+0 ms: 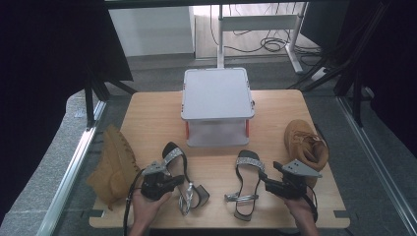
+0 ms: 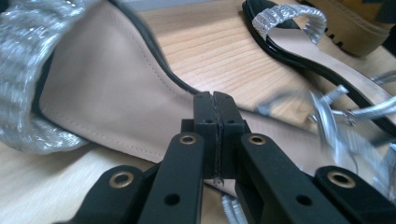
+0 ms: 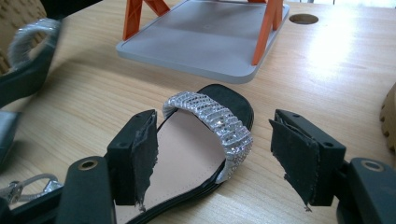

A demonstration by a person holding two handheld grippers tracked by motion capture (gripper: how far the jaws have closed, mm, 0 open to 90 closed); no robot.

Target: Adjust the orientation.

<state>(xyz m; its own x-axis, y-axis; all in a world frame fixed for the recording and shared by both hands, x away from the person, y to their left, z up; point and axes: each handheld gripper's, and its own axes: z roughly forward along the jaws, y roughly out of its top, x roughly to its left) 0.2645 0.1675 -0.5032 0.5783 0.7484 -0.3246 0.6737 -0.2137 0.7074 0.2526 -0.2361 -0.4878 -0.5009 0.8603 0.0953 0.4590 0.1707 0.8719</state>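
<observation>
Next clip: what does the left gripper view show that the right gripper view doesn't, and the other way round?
Left gripper view: the left claw shut, pads together, over the beige insole of a black sandal with a silver glitter strap, and a tan boot's lugged sole.
Right gripper view: the right claw open, a grey stand with orange legs, and a round hole in the tabletop.
Both: the light wooden table and the second black silver-strapped sandal.
</observation>
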